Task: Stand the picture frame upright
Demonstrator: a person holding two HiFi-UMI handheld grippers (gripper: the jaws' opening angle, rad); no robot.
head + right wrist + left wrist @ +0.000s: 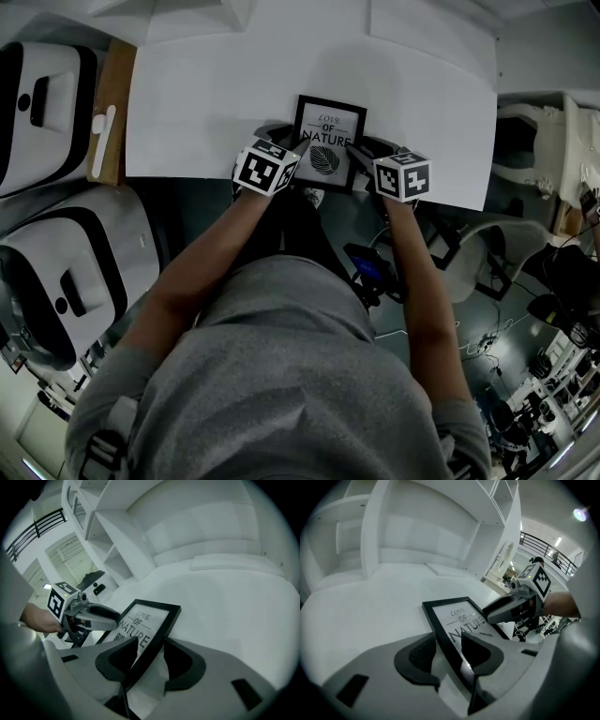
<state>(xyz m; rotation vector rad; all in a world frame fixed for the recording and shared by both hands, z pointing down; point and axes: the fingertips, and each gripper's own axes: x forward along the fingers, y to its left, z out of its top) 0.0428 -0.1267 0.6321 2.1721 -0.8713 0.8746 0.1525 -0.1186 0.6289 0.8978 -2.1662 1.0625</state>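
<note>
A black picture frame (328, 141) with a "LOVE OF NATURE" print seems to lie face up near the front edge of the white table (187, 103). My left gripper (292, 145) is at its left edge. In the left gripper view the gripper (449, 651) straddles that edge of the frame (459, 620), with a gap at the left pad, so it stands open. My right gripper (361, 148) is at the right edge. In the right gripper view it (151, 651) has the frame's (145, 620) border between its jaws, close to both pads. I cannot tell whether they press on it.
White shelving (440, 522) rises behind the table. Left of the table stand white and black cases (56, 272) and a wooden strip (111, 103). Chairs, cables and other gear (525, 281) crowd the floor at the right.
</note>
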